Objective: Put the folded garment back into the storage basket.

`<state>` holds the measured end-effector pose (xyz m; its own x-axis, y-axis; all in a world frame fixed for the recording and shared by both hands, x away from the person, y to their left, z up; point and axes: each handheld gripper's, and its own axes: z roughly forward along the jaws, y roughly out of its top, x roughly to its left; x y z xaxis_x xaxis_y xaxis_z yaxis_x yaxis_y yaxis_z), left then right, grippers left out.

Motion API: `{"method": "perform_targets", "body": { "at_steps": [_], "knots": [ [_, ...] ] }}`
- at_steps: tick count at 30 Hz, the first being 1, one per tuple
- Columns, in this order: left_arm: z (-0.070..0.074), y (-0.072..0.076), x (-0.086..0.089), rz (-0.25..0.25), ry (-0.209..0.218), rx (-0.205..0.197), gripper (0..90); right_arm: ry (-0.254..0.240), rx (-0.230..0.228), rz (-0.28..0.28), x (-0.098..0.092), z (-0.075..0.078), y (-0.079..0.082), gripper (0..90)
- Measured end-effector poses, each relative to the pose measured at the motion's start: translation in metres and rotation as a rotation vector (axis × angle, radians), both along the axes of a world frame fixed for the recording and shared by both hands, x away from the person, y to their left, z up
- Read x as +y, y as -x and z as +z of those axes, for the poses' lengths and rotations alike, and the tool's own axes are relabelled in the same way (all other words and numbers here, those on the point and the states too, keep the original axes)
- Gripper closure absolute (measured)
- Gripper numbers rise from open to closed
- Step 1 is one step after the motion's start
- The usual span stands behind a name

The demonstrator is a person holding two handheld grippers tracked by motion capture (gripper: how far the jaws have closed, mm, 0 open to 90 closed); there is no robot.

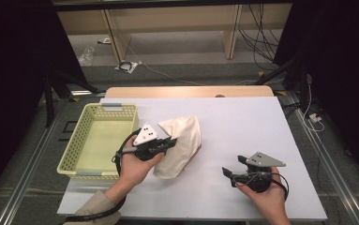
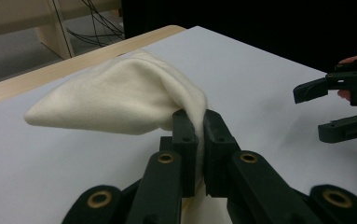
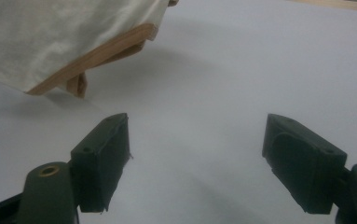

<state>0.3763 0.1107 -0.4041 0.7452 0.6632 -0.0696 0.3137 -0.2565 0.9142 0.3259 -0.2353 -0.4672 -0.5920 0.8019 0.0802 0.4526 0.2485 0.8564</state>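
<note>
One soft cream cloth (image 1: 179, 143) is the thing in hand, and it lies draped over something wooden, just right of the yellow basket (image 1: 84, 139) on the white desk (image 1: 243, 126). Starting at the left, the basket stands open with nothing showing inside. Just beside its right wall the left gripper (image 1: 170, 140) is clamped on a pinch of the cloth, the fabric bunched between the two black pads in the left gripper view (image 2: 197, 135). The cloth looks light, limp and a little fuzzy, so it should fold, sag and trail when lifted rather than keep its shape; a pinch at an edge or corner holds it well, as it should not slip. The wooden piece (image 3: 97, 53) under it, seen at its lower edge in the right gripper view, is stiff and may be dragged along or tip. Farther right of the basket, well apart from the cloth, the right gripper (image 1: 231, 166) rests over bare desk with its jaws spread wide and nothing between them.
</note>
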Motion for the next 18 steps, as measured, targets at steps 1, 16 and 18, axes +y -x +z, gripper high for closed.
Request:
{"method": "perform_targets", "body": {
  "at_steps": [1,16,18],
  "knots": [
    [0.0003,-0.0001,0.0004,0.001,0.000,-0.002,84.5,0.005,0.003,-0.001,-0.0003,0.0005,0.0003,24.2],
    [0.0026,-0.0009,0.0046,0.014,0.023,-0.012,84.5,-0.001,-0.002,0.001,-0.0001,0.0000,0.0001,24.1],
    [0.0027,-0.0010,0.0049,0.014,0.027,-0.013,84.5,-0.001,-0.001,0.001,0.0001,0.0000,0.0002,24.1]
  ]
}}
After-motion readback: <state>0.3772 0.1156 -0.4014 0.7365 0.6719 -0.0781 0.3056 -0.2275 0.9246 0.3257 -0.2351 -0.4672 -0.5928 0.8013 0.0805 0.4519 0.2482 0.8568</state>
